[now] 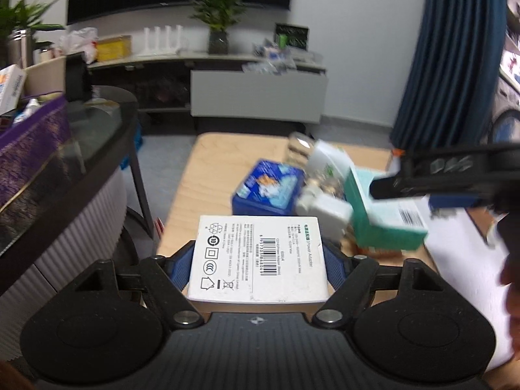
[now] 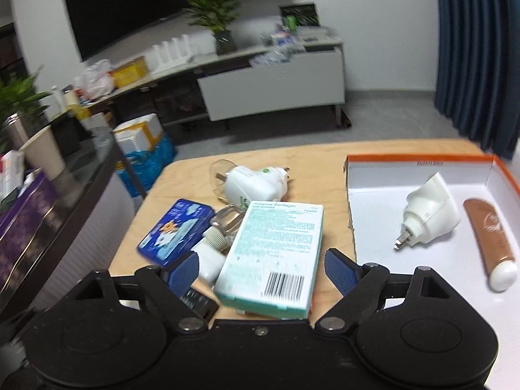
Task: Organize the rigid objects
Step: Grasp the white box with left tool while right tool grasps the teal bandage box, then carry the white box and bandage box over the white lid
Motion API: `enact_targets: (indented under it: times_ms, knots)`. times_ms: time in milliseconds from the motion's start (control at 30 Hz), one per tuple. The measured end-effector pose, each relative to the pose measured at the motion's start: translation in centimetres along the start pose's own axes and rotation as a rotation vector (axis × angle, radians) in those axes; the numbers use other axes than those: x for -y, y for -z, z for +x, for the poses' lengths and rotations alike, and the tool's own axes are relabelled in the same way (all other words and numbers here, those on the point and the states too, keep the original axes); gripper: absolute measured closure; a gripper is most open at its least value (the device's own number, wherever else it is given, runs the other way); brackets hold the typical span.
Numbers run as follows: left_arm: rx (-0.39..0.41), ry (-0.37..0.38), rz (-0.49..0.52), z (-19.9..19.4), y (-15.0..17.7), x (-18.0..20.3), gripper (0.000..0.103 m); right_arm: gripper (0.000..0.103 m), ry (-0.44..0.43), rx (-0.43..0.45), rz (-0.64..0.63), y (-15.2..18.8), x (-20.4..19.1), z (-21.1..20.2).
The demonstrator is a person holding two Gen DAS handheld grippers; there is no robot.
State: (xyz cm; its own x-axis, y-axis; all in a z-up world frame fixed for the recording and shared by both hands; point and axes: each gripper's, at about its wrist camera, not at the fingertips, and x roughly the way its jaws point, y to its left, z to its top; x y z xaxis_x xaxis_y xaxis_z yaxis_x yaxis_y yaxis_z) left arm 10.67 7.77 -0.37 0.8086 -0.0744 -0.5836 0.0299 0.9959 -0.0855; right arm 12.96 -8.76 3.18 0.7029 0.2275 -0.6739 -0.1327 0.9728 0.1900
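The left gripper (image 1: 258,265) has its blue-padded fingers (image 1: 180,268) pressed against both sides of a white power adapter box (image 1: 258,256), gripping it. The box is flat and rectangular, its upper face printed with a barcode, recycling and certification marks and the words "Power Adapter". It sits at 6 o'clock in the left wrist view, over the near edge of the light wooden table (image 1: 208,162).

The right gripper (image 2: 261,269) is spread wide, its blue pads (image 2: 341,271) standing clear on either side of a mint-green adhesive bandages box (image 2: 276,256), with a gap showing on each side. That box bears small print and a barcode at its near end, and lies on top of other things in the pile.

At 10 o'clock from it lies a blue tin (image 2: 177,232) with a cartoon picture on the lid. At 12 o'clock is a white plug-in device (image 2: 252,183) with a green dot.

At 3 o'clock in the right wrist view stands an open white tray box (image 2: 422,161) with an orange rim. Inside it lie a white plug adapter (image 2: 429,211) and, just beside it, a brown tube (image 2: 492,235) with a white cap.
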Motion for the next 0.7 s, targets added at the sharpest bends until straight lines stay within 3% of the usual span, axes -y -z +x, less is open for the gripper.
enact_targets:
  times_ms: [167,333,433,700]
  knots:
    - [0.041,-0.014,-0.017,0.4,-0.8,0.1,0.024,0.004,0.063,-0.036,0.056,-0.6,0.0,2.9]
    - [0.047,-0.020,-0.020,1.0,-1.1,0.3,0.024,0.006,0.064,-0.057,0.051,-0.5,0.0,4.5]
    - [0.052,-0.019,-0.033,0.9,-1.2,0.2,0.024,0.018,0.064,-0.032,0.039,-0.5,0.3,4.2]
    - [0.055,-0.042,-0.051,0.3,-1.3,0.8,0.024,0.019,0.022,0.057,-0.029,0.2,1.0,-0.4]
